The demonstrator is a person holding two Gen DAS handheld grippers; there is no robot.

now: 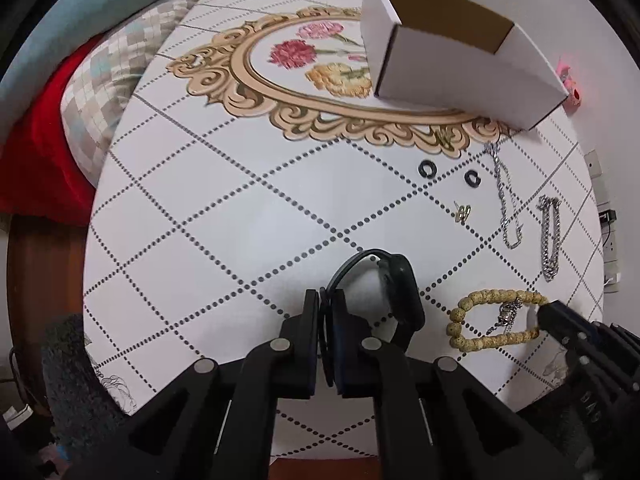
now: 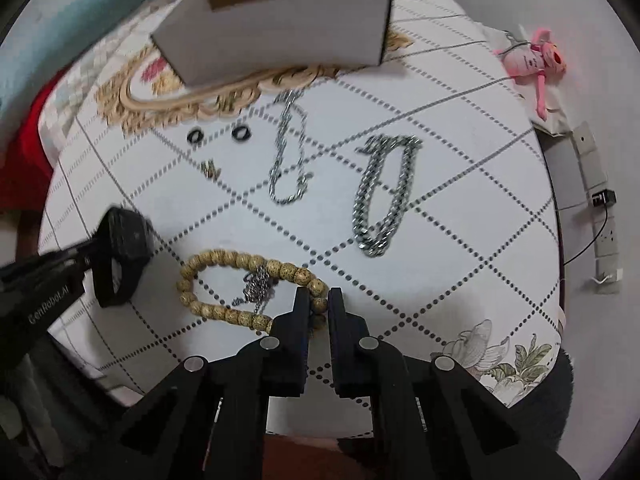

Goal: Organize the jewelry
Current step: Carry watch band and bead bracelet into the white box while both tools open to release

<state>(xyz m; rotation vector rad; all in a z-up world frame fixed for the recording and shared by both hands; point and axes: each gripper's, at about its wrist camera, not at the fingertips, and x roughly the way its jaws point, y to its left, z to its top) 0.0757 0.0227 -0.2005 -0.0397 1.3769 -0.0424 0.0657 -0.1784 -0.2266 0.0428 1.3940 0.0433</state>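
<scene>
My left gripper (image 1: pixel 326 300) is shut on the strap of a black smartwatch (image 1: pixel 400 284), held just above the table; it also shows in the right wrist view (image 2: pixel 120 248). My right gripper (image 2: pixel 319 298) is shut on a tan bead bracelet (image 2: pixel 224 276) with a small silver chain charm (image 2: pixel 256 284) lying inside its loop. The bracelet also shows in the left wrist view (image 1: pixel 480 300). An open white cardboard box (image 1: pixel 448 48) stands at the far side of the table; it also shows in the right wrist view (image 2: pixel 280 20).
On the patterned tablecloth (image 1: pixel 240 208) lie two black rings (image 2: pixel 196 136) (image 2: pixel 241 133), a small gold earring (image 2: pixel 210 168), a thin silver chain (image 2: pixel 288 152) and a thick silver chain (image 2: pixel 384 192). A pink plush toy (image 2: pixel 532 56) lies at the far right edge.
</scene>
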